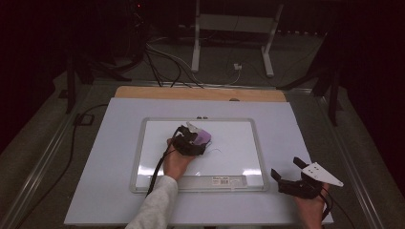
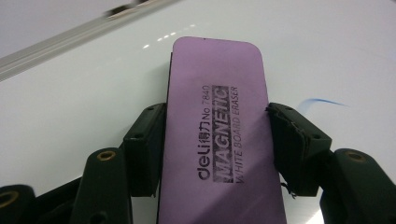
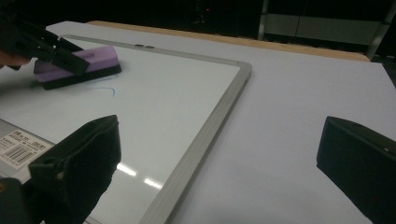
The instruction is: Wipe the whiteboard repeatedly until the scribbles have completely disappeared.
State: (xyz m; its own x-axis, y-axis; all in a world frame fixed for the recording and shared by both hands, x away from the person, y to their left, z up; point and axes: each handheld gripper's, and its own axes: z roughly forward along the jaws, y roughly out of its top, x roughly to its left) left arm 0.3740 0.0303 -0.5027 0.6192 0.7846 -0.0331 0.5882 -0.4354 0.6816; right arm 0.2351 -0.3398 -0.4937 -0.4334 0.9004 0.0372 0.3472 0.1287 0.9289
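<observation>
The left gripper point(image 2: 217, 140) clamps the purple eraser point(image 2: 219, 126) by its 2 long sides, flat on the whiteboard point(image 1: 239, 143) near its middle. A thin blue line point(image 3: 105, 86) remains just beside it, possibly more under the eraser. Keep the felt flat, press evenly, sweep across that line. The right gripper point(image 1: 289, 172) waits spread wide and empty, off the board.

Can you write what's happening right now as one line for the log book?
left gripper: shut on purple eraser | eraser on whiteboard, beside blue mark | right gripper: open, off board

Barcode label point(image 3: 21, 147) — floor cables point(image 1: 162, 62)
</observation>
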